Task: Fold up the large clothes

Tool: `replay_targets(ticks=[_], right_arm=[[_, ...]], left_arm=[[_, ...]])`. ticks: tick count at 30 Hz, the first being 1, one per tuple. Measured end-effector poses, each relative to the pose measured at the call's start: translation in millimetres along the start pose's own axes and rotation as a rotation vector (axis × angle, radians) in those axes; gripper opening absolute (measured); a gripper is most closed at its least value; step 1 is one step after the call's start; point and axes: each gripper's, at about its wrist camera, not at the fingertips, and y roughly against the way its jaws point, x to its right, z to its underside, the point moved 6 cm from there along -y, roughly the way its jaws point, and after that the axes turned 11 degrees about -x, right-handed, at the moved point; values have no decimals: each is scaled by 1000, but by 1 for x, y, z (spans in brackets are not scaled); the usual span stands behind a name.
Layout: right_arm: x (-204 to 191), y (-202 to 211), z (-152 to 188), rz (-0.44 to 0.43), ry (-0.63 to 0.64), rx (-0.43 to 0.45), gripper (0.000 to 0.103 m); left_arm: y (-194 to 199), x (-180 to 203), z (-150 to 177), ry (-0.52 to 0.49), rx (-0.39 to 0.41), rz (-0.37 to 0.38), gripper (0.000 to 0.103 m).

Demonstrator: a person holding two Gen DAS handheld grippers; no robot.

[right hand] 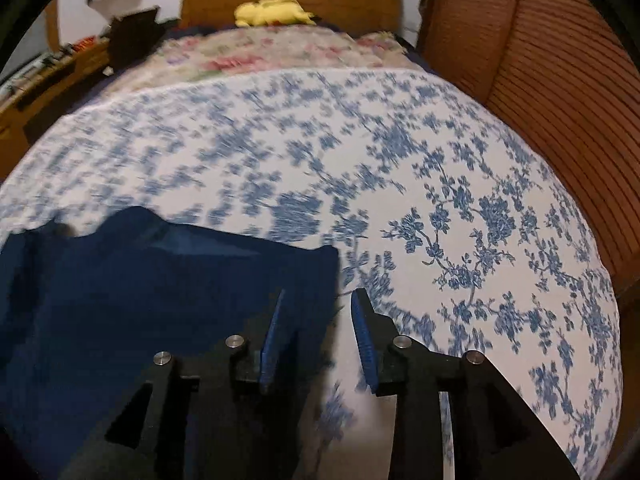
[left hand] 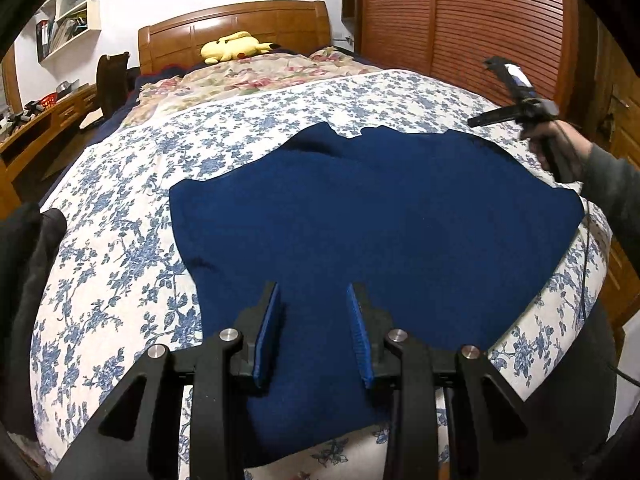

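While the navy blue garment [left hand: 360, 216] lies spread flat on the blue-flowered bedspread [left hand: 120, 248], near the foot of the bed, the left gripper [left hand: 314, 334] hovers over its near edge, jaws parted with nothing pinched between them. Over the garment's right edge (blurred in the right wrist view) the right gripper [right hand: 318, 338] also stands spread and empty. Farther off, a yellow plush toy [left hand: 234, 46] rests against the wooden headboard [left hand: 240, 24].

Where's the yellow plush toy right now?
The yellow plush toy lies at the far end of the bed, against the wooden headboard, beyond the floral blanket; in the right wrist view it sits top centre.
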Motion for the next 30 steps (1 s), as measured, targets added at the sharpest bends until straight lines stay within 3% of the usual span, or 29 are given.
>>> replay_targets(ticks=[7,13,18,22,25,30], right_arm=[[-46,80,80,-125,131,83,38],[-73,93,139,-186,207,56,39],[-83,97,162,-211,212,53,46],[-94,101,176,-214,195,41,52],[-94,105,182,-196,193,57,57],[-88,97,184,-181,184,79,66]], left_arm=[[2,-4,9,2,-7,-5,36],[-8,-14,21,9,-47,-41,42],[-17,-26,31,62,-79,-21,50],[-14,-34,36,84,-85,-60,71],[-13,-41,42,130,-103,-20,74],[-12,-46,49,151,-116,-23,81]])
